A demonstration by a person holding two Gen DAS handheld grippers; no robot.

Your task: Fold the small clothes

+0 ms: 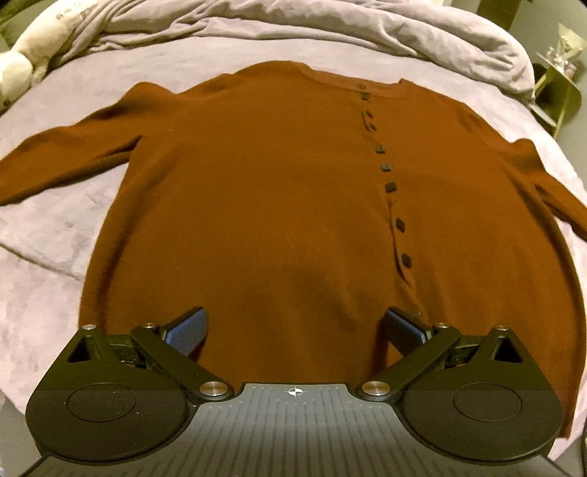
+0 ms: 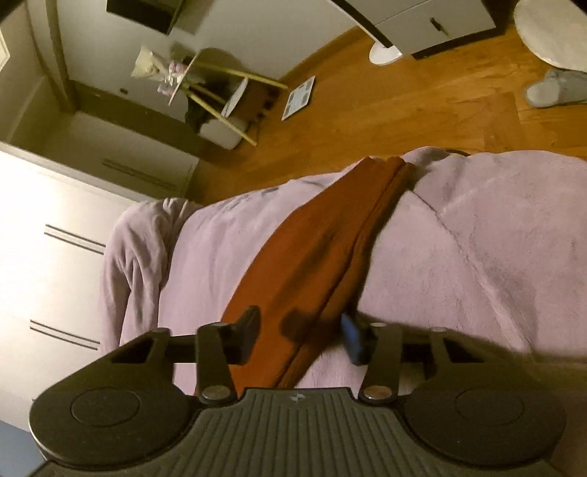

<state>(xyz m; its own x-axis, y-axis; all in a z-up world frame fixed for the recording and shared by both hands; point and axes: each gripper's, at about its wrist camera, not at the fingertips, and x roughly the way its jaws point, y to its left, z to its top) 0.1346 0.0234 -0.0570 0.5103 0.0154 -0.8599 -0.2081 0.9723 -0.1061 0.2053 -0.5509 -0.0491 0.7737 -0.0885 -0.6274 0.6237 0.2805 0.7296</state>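
From the left wrist view I see the whole rust-brown cardigan (image 1: pixel 279 205) laid flat, front up, on a lilac blanket (image 1: pixel 47 227). The neckline sits toward the top of the frame and the hem toward the bottom. A line of dark buttons (image 1: pixel 381 146) runs down right of centre. One sleeve reaches out to the left edge of the frame, the other to the right edge. The fabric lies mostly smooth. A bunched duvet (image 1: pixel 367 33) fills the upper part, and a pale soft toy (image 1: pixel 22 62) occupies the upper left corner.

The left gripper (image 1: pixel 293 330) sits low over the hem area. Its jaws stand wide apart, blue pads facing inward, with nothing clamped between them.

The right wrist view gives what the left one does not: only a sleeve (image 2: pixel 315 249), running diagonally from bottom centre up toward upper right across the blanket, at the bed's edge. Beyond it I see a wooden floor (image 2: pixel 403 110), a grey slipper (image 2: pixel 557 90) at upper right, white cupboard doors (image 2: pixel 55 235) at left, and a small gold-legged table (image 2: pixel 220 95) at upper left.

The right gripper (image 2: pixel 301 334) straddles the sleeve's lower part. Its jaws are partly open, and I see a gap on each side of the cloth, so the pads are not pressing it. This view is motion-blurred.
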